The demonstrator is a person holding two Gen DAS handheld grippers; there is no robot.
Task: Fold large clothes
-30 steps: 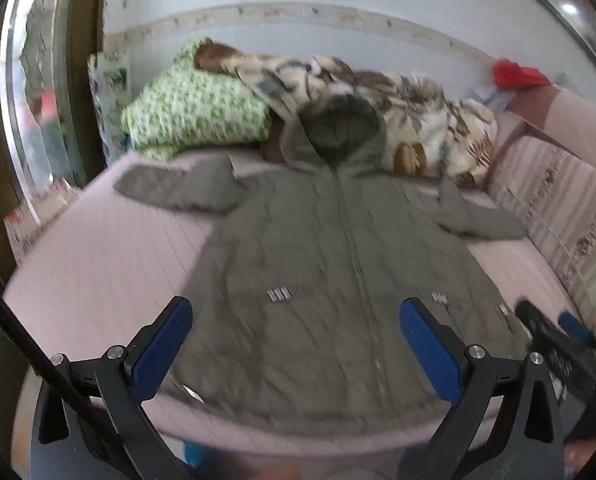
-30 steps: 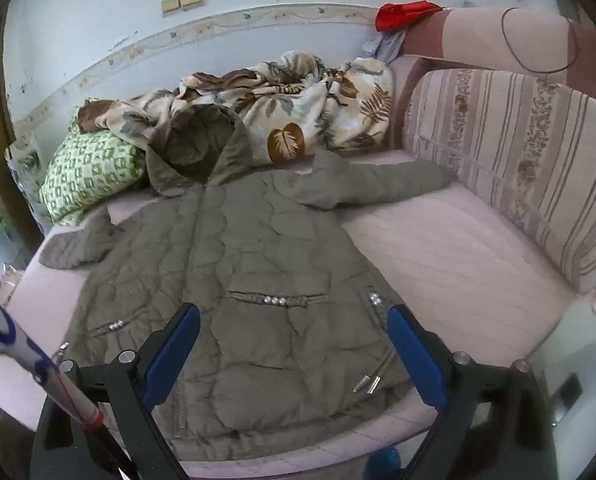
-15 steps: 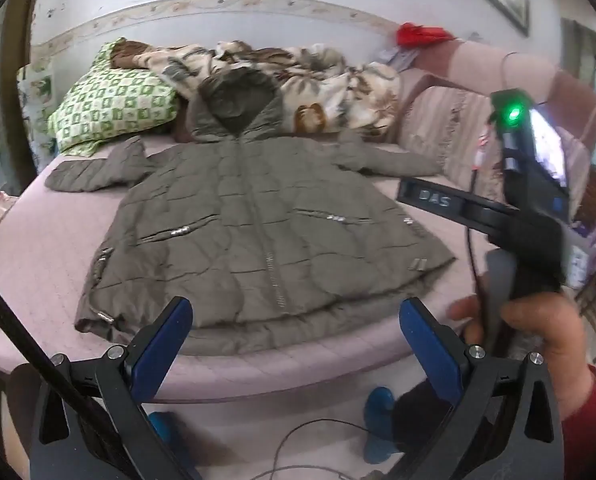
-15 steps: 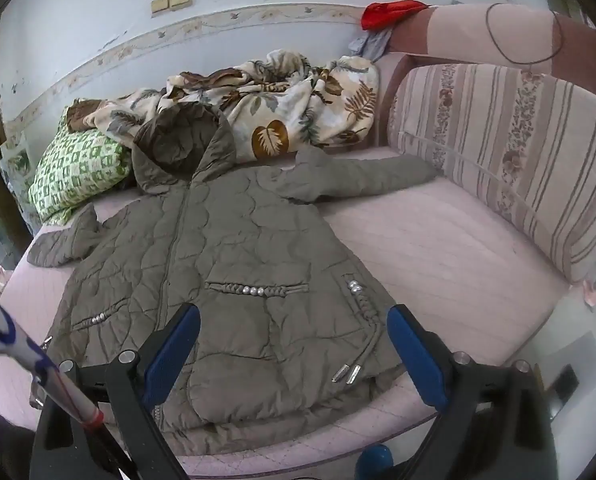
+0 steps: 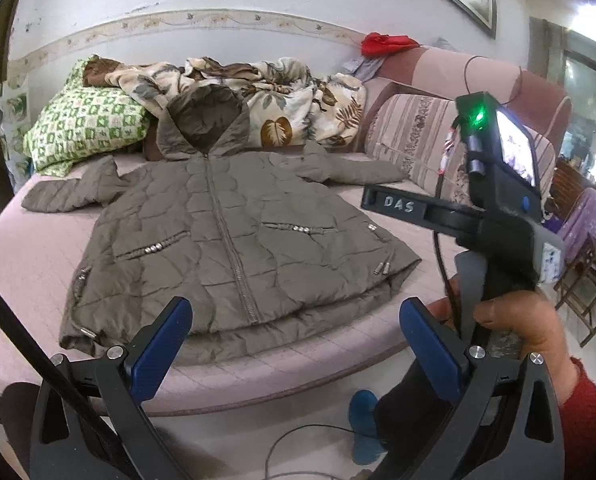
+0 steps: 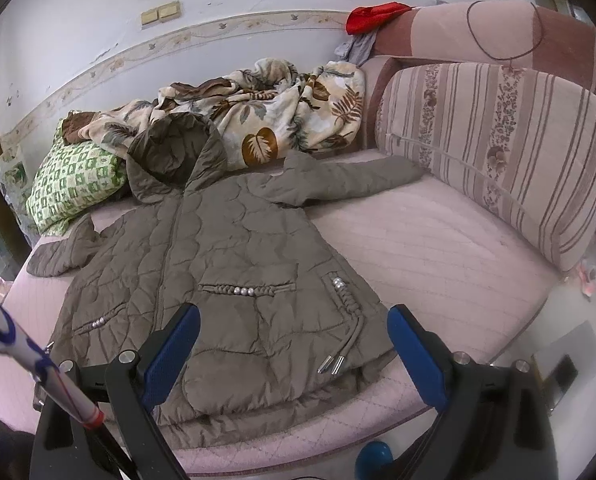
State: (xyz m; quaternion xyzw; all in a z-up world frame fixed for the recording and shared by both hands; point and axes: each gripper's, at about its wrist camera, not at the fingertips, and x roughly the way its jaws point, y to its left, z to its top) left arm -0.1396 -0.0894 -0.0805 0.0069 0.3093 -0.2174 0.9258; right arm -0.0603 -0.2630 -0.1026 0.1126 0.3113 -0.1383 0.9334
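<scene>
A large olive-brown quilted hooded coat (image 5: 225, 236) lies flat, front up and zipped, on a pink bed (image 5: 25, 280), sleeves spread to both sides, hood toward the wall. It also shows in the right wrist view (image 6: 233, 280). My left gripper (image 5: 293, 344) is open and empty, held in front of the bed's near edge below the coat's hem. My right gripper (image 6: 293, 352) is open and empty, over the hem's right corner. The body of the right gripper tool (image 5: 498, 208) shows in the left wrist view, held in a hand at the right.
A green-checked pillow (image 5: 85, 124) and a leaf-print blanket (image 5: 281, 96) lie at the head of the bed. A striped cushion (image 6: 498, 152) stands along the right side. A red cloth (image 6: 374, 16) sits on the sofa back. A cable (image 5: 298, 440) and a blue slipper (image 5: 362, 412) lie on the floor.
The left gripper has pulled back and swung right, so the whole coat and the right gripper tool came into view. The right gripper moved a little closer to the hem. Both stay open.
</scene>
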